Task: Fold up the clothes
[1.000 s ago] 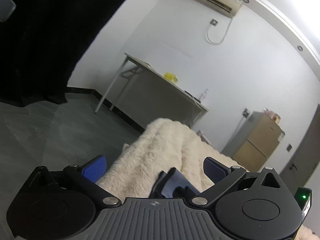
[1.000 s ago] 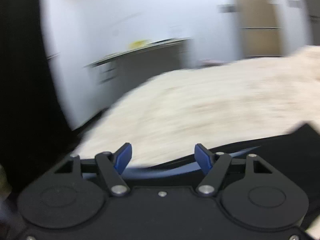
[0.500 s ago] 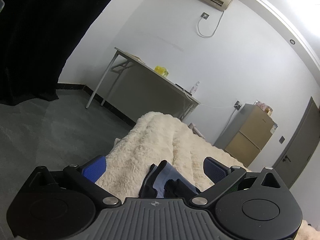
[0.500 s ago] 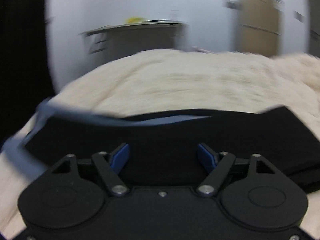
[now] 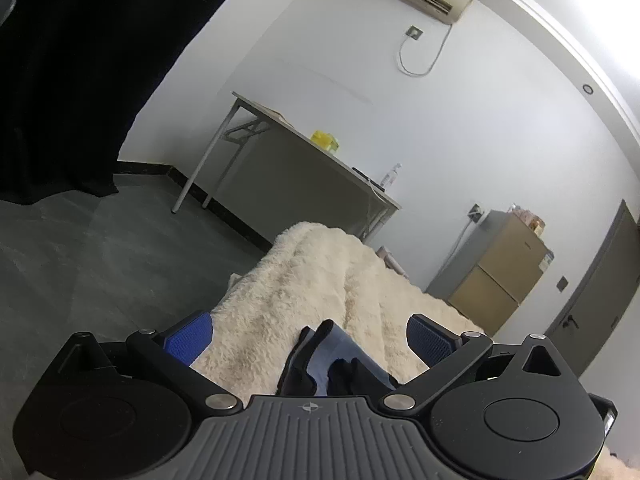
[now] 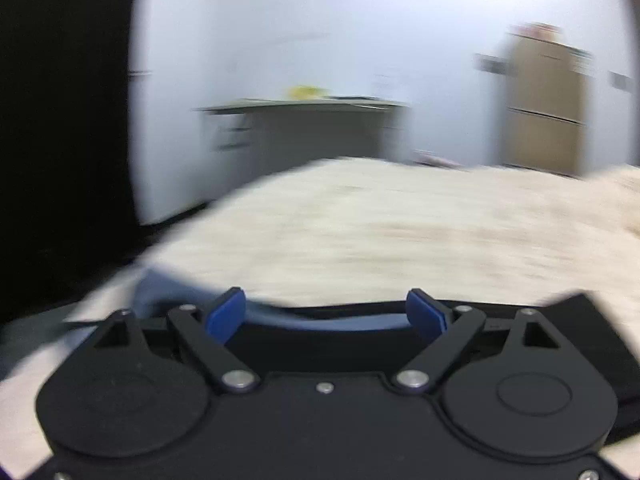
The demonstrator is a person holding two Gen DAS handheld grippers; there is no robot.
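A dark garment with a blue inner side (image 5: 340,362) lies bunched on a cream fluffy blanket (image 5: 312,276). It sits low between the fingers of my left gripper (image 5: 310,338), whose blue pads stand wide apart and clear of it, so that gripper is open. The right wrist view is blurred by motion. There the same garment (image 6: 576,320) stretches across the blanket (image 6: 380,232) just beyond my right gripper (image 6: 326,314). Its jaws are opening. The garment's blue edge runs between the pads, and neither pad presses on it.
A folding table (image 5: 280,136) with a yellow object stands against the white wall beyond the blanket. A tan cabinet (image 5: 500,276) and a grey door (image 5: 600,280) are at the right. A black curtain (image 5: 60,80) hangs at the left over grey floor (image 5: 100,260).
The right gripper's pads have spread wider and its view has swung sideways over the garment. The bunch of cloth between the left fingers has changed shape slightly; the left gripper stays put.
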